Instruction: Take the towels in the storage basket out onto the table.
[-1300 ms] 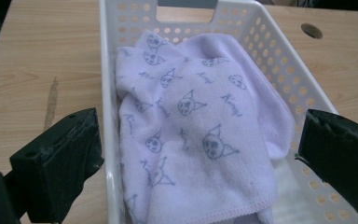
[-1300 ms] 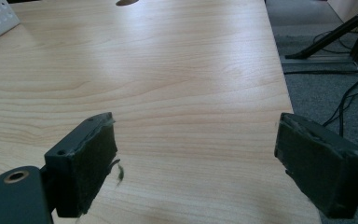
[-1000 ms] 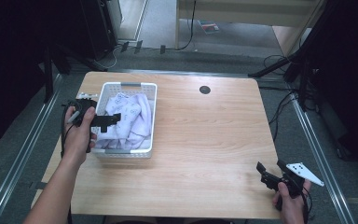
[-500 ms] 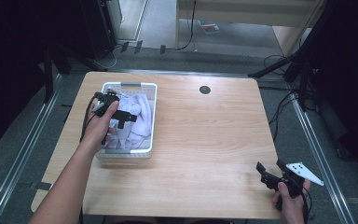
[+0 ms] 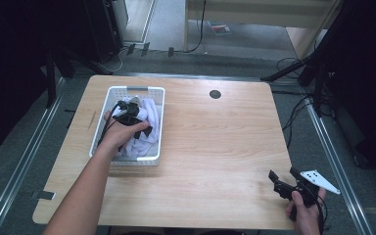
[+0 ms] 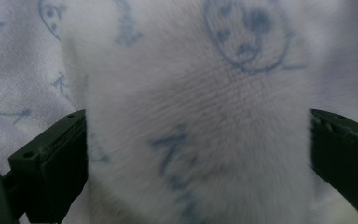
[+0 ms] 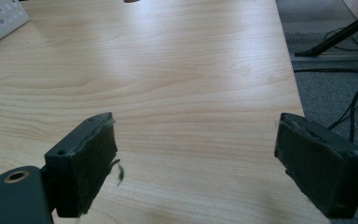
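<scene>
1. Since half a second ago my left gripper has pushed further down into the white basket, while my right gripper has kept to the near right corner of the wooden table.
2. Left claw: spread wide, its jaws either side of a fold of the white cloth; the fabric, printed with blue drawings and letters, bulges between the jaws, and I cannot tell whether they press it yet.
3. Right claw: released, jaws apart with bare tabletop between them, holding nothing; a corner of the basket shows at the upper left of the right gripper view.
4. Cloth: heaped inside the basket, which sits on the table's left side.
</scene>
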`<state>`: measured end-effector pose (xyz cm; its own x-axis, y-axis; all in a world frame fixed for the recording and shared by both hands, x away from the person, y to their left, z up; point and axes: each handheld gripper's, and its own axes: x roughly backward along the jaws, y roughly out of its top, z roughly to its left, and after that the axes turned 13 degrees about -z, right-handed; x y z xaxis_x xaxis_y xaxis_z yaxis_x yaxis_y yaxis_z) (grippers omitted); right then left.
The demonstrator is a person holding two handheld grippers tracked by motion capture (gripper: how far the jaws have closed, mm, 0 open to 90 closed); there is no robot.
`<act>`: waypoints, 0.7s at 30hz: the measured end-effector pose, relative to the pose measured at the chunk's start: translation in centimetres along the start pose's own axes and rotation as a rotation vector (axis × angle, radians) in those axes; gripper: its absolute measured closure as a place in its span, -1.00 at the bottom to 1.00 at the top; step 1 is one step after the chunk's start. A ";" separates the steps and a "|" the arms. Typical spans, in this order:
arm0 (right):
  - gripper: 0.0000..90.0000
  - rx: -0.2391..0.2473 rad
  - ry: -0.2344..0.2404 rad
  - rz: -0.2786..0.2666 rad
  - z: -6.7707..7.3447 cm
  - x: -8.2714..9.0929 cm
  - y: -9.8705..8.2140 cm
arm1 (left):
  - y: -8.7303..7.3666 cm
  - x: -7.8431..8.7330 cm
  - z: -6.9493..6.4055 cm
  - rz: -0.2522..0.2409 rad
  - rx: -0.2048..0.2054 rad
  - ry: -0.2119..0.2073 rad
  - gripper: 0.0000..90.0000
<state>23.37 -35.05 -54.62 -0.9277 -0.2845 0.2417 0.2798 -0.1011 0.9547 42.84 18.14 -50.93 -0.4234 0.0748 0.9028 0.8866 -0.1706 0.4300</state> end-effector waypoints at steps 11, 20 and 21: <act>-0.71 0.002 0.002 0.002 0.0 0.0 0.0 | -0.5 -0.7 0.4 -0.006 0.021 -0.034 -1.00; -0.71 -0.011 -0.005 0.000 -0.1 0.0 0.0 | -0.3 0.5 0.8 0.019 0.013 -0.050 -0.24; -0.71 -0.011 -0.005 0.000 -0.1 0.0 0.0 | -0.3 0.5 0.8 0.019 0.013 -0.050 -0.14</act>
<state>23.41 -35.10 -54.63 -0.9289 -0.2799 0.2424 0.2823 -0.1116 0.9528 42.48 18.98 -50.62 -0.3974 0.1208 0.9097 0.8967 -0.1597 0.4129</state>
